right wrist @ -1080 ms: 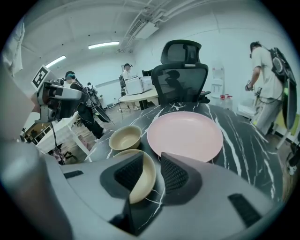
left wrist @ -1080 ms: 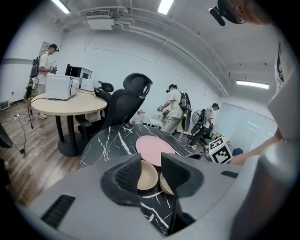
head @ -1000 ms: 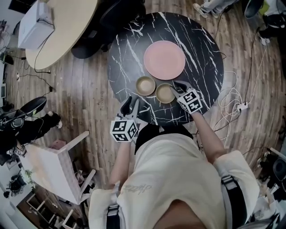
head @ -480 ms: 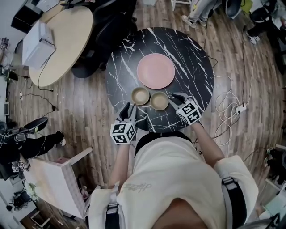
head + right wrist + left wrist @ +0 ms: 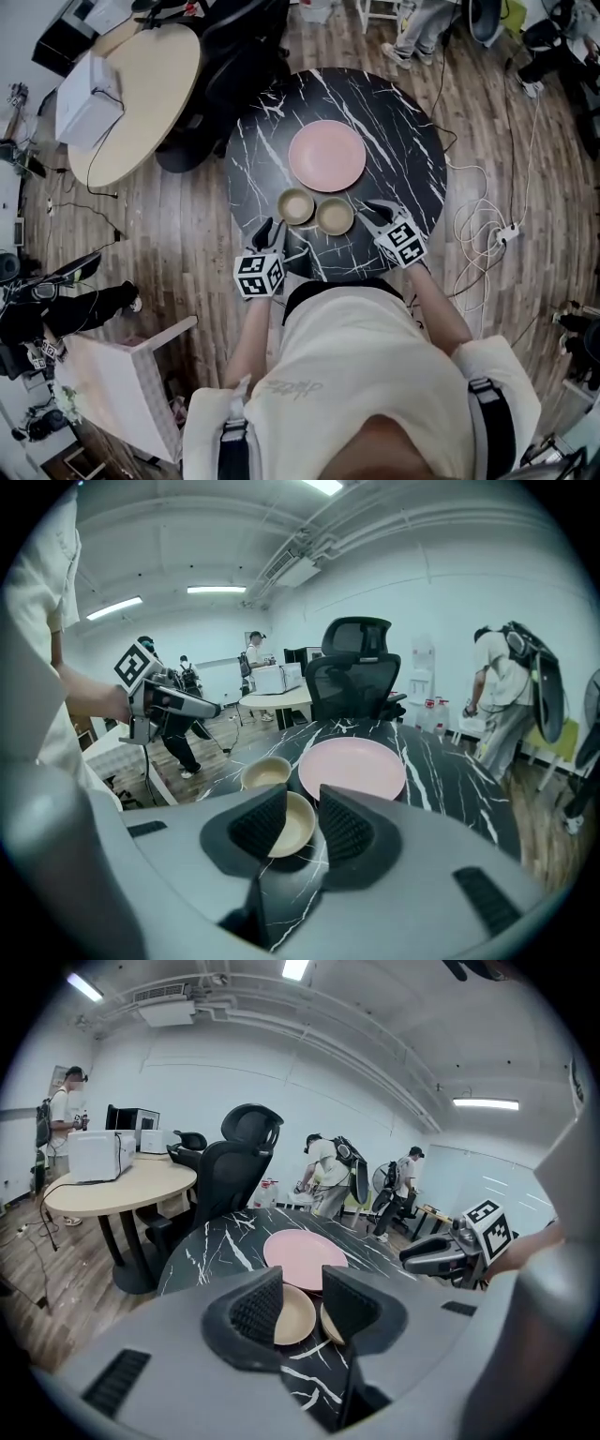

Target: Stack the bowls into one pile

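Left gripper and right gripper agape, empty, flanking left tan round bowl, right tan round bowl, mid-frame.

In the left gripper view the right bowl shows only as a thin sliver, the rest hidden behind the right-hand jaw. The left-hand jaw covers the left side of the left bowl. The pink plate loses its near rim behind both jaws. In the right gripper view the jaws hide both sides of the right bowl. In the head view the person's torso hides the near edge of the worktop, and the top edge cuts the bystanders down to legs.
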Action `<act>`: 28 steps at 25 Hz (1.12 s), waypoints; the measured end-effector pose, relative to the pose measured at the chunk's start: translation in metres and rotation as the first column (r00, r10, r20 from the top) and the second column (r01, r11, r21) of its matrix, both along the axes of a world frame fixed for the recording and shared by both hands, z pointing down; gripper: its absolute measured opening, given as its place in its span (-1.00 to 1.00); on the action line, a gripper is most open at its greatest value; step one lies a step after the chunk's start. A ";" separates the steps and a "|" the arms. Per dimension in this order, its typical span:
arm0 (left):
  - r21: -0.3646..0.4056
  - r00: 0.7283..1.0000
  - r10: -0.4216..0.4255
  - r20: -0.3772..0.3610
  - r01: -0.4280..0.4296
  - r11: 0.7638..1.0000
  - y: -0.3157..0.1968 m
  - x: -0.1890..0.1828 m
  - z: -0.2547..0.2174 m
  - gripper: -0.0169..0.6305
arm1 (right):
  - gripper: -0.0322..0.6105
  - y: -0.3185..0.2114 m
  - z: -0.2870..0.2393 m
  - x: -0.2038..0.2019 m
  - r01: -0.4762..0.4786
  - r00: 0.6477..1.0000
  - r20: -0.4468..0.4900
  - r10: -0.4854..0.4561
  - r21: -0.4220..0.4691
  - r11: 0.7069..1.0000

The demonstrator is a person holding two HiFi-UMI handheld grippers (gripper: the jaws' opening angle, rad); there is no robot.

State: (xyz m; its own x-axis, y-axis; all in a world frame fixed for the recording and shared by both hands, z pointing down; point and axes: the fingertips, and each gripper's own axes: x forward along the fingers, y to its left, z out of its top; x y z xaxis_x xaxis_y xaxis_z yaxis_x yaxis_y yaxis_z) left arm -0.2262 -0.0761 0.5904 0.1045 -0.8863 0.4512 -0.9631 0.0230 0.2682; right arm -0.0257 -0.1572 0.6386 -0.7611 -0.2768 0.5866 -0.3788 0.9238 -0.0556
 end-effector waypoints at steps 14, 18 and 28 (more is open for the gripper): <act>-0.128 0.999 0.050 -0.011 -0.051 0.990 -0.031 -0.025 0.062 -0.51 | -0.56 -0.001 0.010 0.012 -0.061 0.998 -0.035 0.060 -0.017 0.998; -0.169 0.997 0.065 -0.033 -0.070 0.983 -0.039 -0.030 0.083 -0.51 | -0.56 0.002 0.018 0.015 -0.089 0.995 -0.058 0.086 -0.036 0.995; -0.276 0.994 0.080 -0.074 -0.098 0.956 -0.050 -0.040 0.136 -0.51 | -0.57 0.001 0.024 0.005 -0.112 0.991 -0.080 0.108 -0.051 0.992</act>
State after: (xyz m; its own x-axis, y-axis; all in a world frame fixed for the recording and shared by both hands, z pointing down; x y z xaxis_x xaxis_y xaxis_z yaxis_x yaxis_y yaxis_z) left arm -0.2657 -0.1258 0.7265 0.2127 -0.7122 0.6689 -0.9465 0.0200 0.3222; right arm -0.0206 -0.1558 0.6622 -0.6795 -0.3217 0.6593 -0.4831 0.8726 -0.0721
